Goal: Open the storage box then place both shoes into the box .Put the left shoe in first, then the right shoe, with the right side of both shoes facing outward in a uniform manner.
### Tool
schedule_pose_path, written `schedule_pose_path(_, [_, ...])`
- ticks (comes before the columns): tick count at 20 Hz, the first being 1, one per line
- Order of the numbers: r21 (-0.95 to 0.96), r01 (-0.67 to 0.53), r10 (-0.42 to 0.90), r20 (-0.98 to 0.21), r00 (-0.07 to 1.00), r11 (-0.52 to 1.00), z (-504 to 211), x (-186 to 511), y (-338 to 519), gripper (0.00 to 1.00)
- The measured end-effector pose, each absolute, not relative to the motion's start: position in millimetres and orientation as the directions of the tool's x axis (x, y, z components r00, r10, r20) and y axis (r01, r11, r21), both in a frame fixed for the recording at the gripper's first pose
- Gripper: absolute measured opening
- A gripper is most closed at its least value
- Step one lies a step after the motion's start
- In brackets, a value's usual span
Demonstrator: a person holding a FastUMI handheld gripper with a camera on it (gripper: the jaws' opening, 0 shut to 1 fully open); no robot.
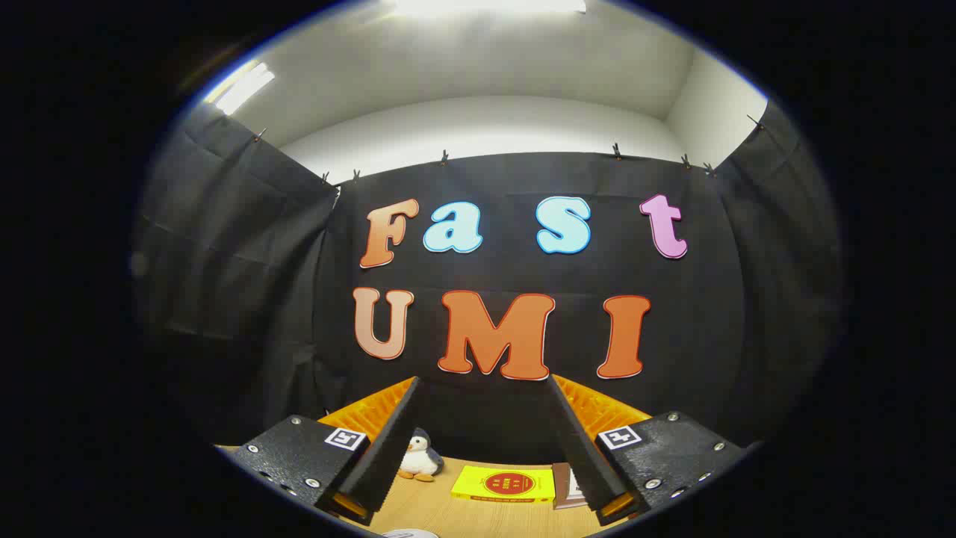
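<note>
The gripper is held level, looking straight at the booth's black cloth wall, and its two fingers stand wide apart with nothing between them. The jaws are plainly open and empty. Ahead, between the fingers and beyond their tips, a wooden table carries a small plush penguin close by the left finger, a flat yellow box with a red round mark lying in the middle, and a brownish book-like item tucked against the right finger.

Where are the shoes and the storage box? From this angle there is no telling; nothing on the table reads clearly as either, and the camera is aimed too high to take in the near tabletop. By the look of it, the task has not begun: no lid is lifted, nothing is gripped.

The risks from here are easy to name. With the view pitched this high, a downward reach starts half blind, and the wide fingers could clip the penguin or shove the yellow box. There is also the order trap: grab the wrong shoe first, or turn it the wrong way, and the placement fails.
</note>
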State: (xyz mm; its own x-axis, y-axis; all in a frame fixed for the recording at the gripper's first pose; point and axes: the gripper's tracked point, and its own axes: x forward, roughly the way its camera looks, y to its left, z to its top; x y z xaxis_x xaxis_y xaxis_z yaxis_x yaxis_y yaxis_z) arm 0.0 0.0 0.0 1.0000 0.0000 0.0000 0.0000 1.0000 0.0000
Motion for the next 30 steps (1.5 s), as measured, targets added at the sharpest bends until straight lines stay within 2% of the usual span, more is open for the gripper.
schedule_pose_path(19, [0.01,-0.067,0.068,-0.012,0.998,0.998,-11.3,-11.4,28.5,0.97])
schedule_pose_path(30, [-0.015,-0.051,0.05,-0.006,0.999,0.999,-16.1,-14.2,28.0,0.98])
